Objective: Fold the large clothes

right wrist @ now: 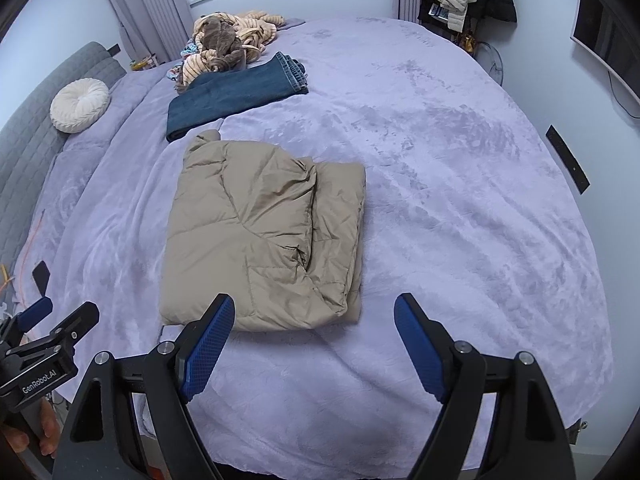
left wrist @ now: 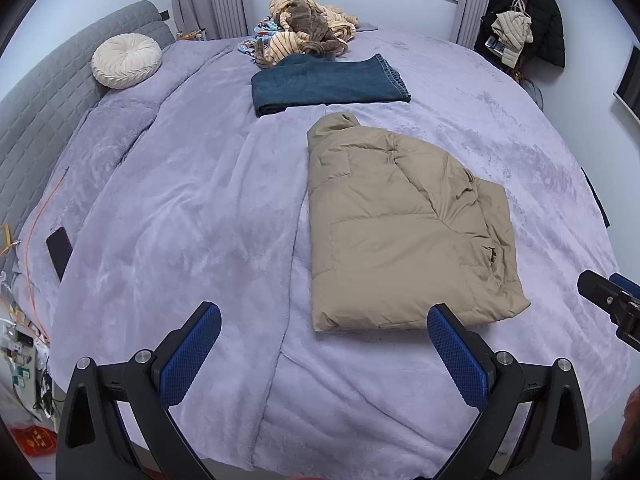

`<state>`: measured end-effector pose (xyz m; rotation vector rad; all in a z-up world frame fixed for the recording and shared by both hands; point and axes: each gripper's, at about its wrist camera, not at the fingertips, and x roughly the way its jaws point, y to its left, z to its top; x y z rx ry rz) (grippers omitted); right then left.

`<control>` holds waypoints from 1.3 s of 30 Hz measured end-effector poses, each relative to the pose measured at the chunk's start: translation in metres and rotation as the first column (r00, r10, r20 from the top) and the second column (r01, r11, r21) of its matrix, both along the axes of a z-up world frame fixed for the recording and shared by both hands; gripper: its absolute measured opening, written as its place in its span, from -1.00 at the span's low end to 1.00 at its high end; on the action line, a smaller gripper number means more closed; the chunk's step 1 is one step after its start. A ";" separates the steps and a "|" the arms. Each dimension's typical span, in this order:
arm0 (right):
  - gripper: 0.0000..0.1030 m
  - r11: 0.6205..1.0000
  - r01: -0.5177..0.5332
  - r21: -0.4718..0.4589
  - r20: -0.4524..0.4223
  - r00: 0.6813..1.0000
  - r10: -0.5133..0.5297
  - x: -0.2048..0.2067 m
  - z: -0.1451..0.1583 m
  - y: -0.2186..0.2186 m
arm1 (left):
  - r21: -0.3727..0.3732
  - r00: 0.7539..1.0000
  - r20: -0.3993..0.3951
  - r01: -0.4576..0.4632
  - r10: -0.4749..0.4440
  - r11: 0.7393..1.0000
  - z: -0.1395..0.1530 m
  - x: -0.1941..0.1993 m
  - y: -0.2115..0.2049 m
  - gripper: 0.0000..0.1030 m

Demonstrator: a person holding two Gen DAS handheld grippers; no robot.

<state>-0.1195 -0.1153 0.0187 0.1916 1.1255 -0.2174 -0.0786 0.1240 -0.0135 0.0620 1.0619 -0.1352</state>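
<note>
A tan puffer jacket lies folded lengthwise on the lilac bedspread, its collar toward the far side; it also shows in the right wrist view. My left gripper is open and empty, held above the bed's near edge just short of the jacket's hem. My right gripper is open and empty, also at the near hem, its left finger overlapping the jacket's lower edge in the view. Each gripper shows at the edge of the other's view.
Folded dark blue jeans lie beyond the jacket. A heap of striped and brown clothes sits at the far edge. A round cream cushion leans on the grey headboard. A dark phone lies at the left.
</note>
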 end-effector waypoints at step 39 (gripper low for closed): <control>0.64 1.000 0.002 -0.008 0.002 1.000 -0.002 -0.001 0.001 0.001 | 0.005 1.000 0.006 -0.005 0.005 1.000 0.003 0.005 0.004 1.00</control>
